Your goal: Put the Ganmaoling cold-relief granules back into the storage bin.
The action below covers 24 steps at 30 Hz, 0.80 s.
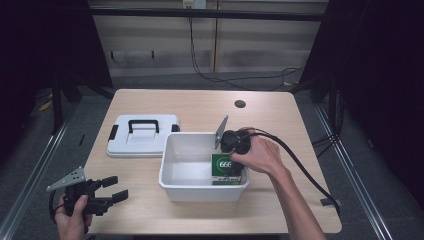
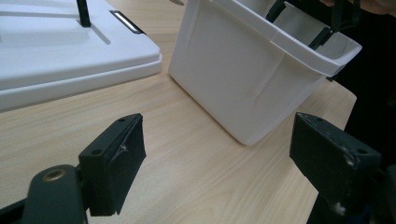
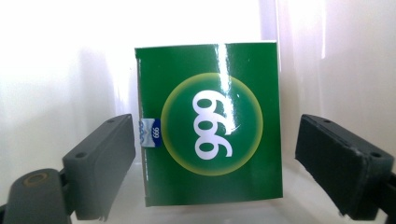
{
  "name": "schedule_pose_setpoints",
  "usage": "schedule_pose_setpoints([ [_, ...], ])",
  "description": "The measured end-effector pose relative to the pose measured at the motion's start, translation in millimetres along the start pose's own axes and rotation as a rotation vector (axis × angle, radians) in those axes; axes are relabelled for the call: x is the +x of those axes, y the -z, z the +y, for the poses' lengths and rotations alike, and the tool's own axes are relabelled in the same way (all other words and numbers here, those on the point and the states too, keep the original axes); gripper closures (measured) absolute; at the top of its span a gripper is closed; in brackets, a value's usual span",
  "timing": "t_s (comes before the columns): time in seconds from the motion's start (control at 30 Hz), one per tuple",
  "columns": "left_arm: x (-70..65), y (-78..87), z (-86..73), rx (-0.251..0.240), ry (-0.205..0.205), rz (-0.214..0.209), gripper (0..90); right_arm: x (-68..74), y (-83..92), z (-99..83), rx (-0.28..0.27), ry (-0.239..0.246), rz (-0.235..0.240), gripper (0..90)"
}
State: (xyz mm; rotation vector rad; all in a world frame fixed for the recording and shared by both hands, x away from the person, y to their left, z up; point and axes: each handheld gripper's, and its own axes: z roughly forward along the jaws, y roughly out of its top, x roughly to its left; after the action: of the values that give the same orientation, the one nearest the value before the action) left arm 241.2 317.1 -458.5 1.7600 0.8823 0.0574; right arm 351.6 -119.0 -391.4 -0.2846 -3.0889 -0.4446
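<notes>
Down at the near left edge of the table (image 1: 150, 200), the left gripper (image 1: 114, 189) hovers with its jaws wide apart, holding nothing. Beyond lies a white lid (image 1: 142, 135). Farther right, inside the white bin (image 1: 202, 192), the right gripper (image 3: 212, 158) straddles the green box (image 3: 210, 123), jaws spread wide, not gripping it.

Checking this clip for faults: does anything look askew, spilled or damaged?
Nothing stands out. The green box sits inside the white bin, between the open jaws of the right gripper. The lid lies flat beside the bin.
</notes>
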Motion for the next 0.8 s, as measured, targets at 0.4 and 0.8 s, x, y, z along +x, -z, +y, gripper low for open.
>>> schedule_pose_setpoints([
  [0.4,-0.2,-0.2,-0.1,0.002,0.001,0.000,18.2,-1.2,15.8,-18.0,-0.152,-0.049,0.021,12.0],
  [0.8,0.1,-0.7,-0.2,0.003,0.002,0.002,18.2,0.4,32.5,-46.4,-0.339,-0.100,-0.013,11.9],
])
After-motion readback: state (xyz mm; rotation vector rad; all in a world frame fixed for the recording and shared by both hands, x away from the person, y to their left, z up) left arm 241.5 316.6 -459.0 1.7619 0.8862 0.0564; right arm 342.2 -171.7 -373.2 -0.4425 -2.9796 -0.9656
